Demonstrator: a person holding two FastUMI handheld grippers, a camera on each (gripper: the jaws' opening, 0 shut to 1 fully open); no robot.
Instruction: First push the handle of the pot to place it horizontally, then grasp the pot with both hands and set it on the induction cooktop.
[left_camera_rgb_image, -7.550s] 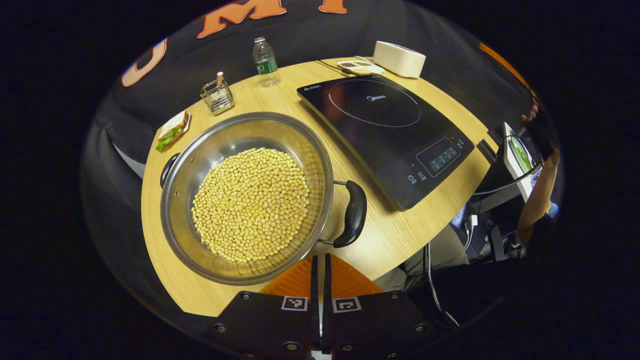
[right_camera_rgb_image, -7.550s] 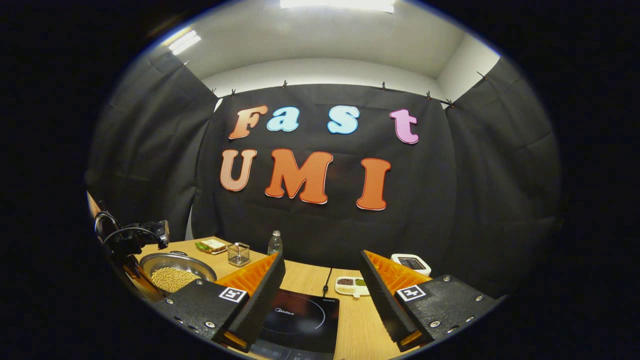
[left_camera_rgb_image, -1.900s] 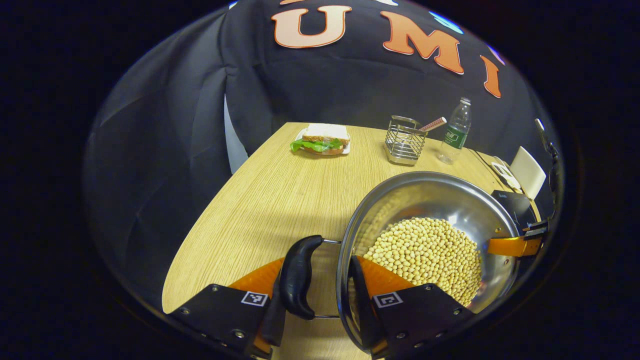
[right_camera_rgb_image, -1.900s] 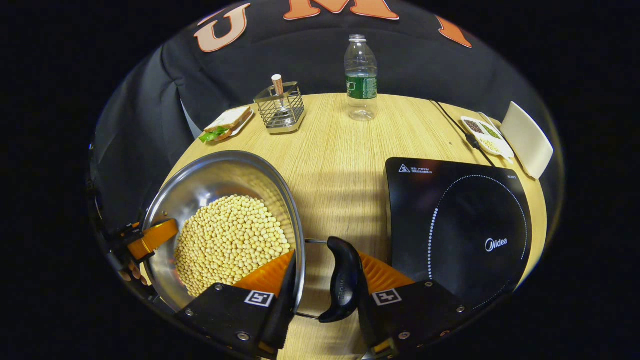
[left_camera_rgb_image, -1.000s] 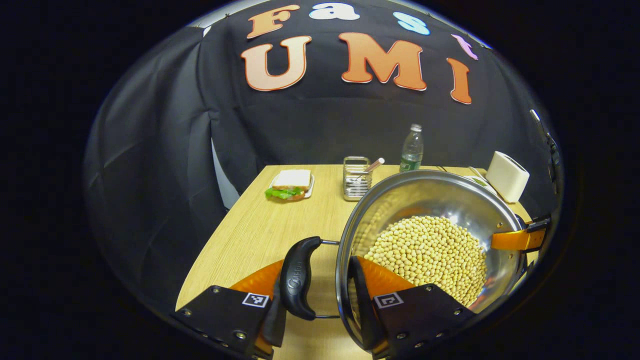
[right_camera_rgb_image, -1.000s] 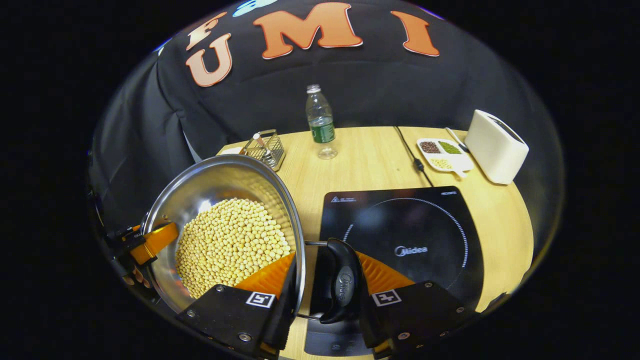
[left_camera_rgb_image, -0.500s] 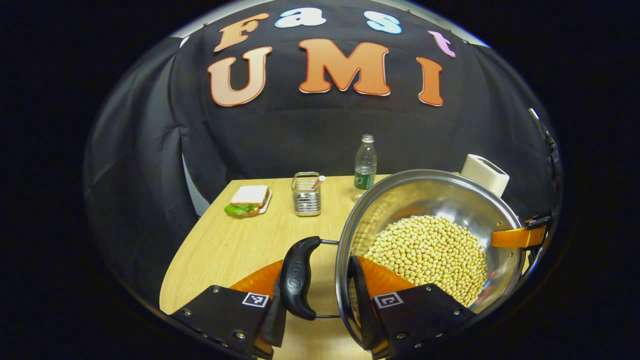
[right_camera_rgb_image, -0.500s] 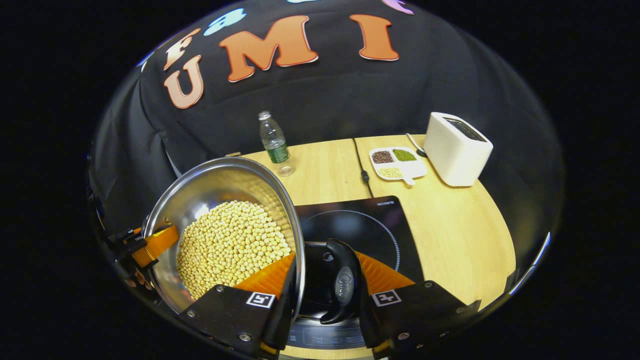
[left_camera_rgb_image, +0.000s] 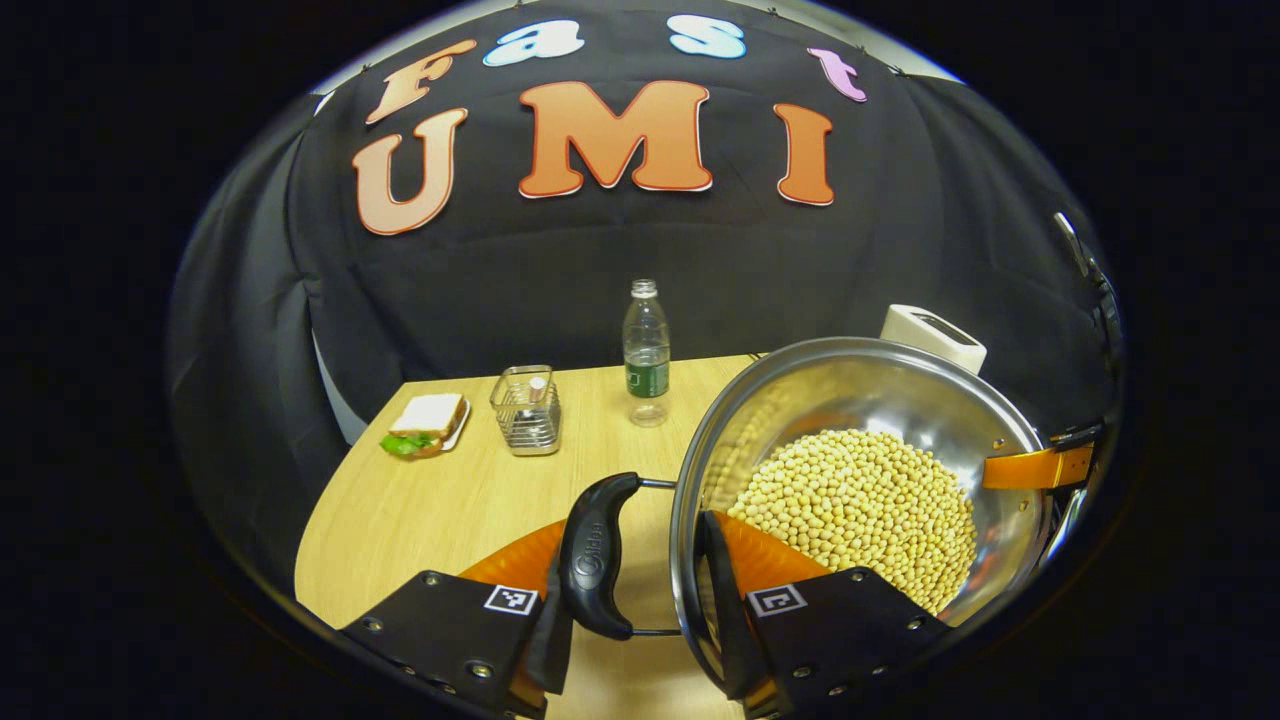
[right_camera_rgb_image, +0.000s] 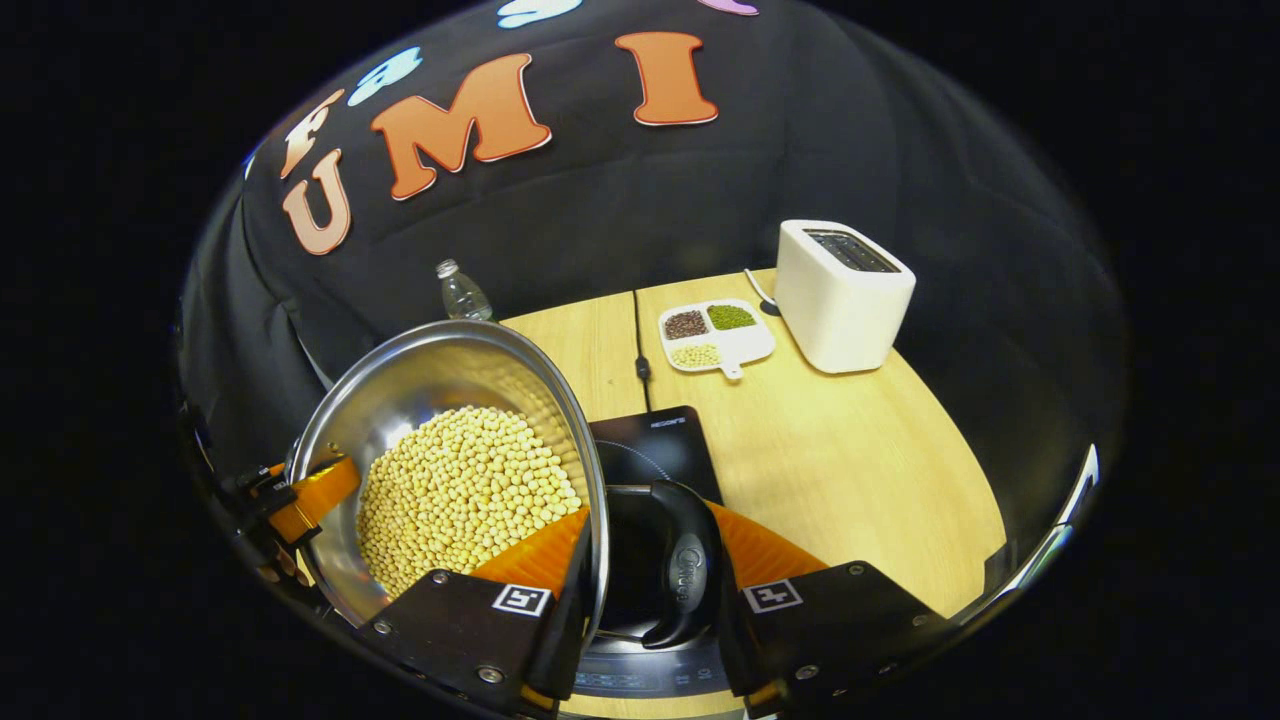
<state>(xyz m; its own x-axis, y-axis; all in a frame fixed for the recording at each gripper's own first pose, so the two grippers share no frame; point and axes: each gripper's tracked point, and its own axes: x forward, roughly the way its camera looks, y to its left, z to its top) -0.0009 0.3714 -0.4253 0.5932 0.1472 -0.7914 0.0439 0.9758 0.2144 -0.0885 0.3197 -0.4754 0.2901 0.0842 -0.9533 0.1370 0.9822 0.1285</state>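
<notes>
Your left hand-held gripper is clamped on the pot: one finger behind the black left handle, the other inside the rim against the soybeans. Your right hand-held gripper grips the opposite side likewise, one finger inside the rim, the other outside the right handle. Whether the pot rests on anything, you cannot tell from here. Beyond both grippers spreads the tabletop. Directly under and ahead of your right gripper lies the induction cooktop. Farther ahead to its right stand a white toaster and a divided dish. Ahead of your left gripper stand a water bottle, a wire caddy and a sandwich.
</notes>
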